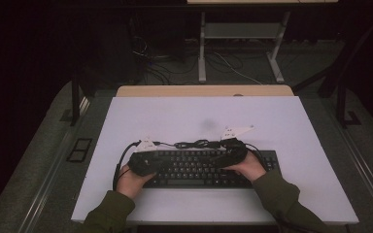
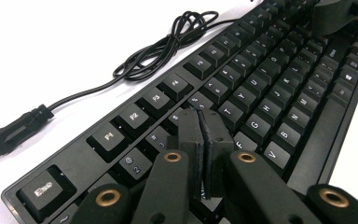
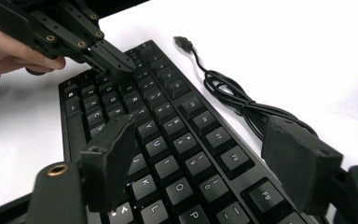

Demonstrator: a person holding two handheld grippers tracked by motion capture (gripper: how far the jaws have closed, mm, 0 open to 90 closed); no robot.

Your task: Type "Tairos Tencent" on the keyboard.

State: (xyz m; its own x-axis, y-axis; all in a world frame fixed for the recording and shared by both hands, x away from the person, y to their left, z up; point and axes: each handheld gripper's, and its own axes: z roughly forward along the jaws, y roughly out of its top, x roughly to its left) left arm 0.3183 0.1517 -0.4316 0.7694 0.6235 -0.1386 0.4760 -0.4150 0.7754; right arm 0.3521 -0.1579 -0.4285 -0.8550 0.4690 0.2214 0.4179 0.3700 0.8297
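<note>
A black keyboard (image 1: 199, 170) lies on the white table top (image 1: 199, 116) near its front edge. Its black cable (image 2: 168, 46) is coiled just behind it and ends in a loose USB plug (image 2: 9, 137). My left gripper (image 2: 204, 121) is shut with nothing in it, and its joined tips rest on or just over the upper-left letter keys. Across the keyboard, the right gripper view shows the same left gripper (image 3: 116, 63) in a hand. My right gripper (image 3: 200, 135) stands open above the right-hand keys (image 3: 177, 144), its pads wide apart and nothing between them.
Bare white surface extends behind the cable and to both sides of the keyboard. A wooden strip (image 1: 204, 91) edges the table's far side. Beyond it stands another table's frame (image 1: 202, 48), with cables (image 1: 233, 65) on the dark floor.
</note>
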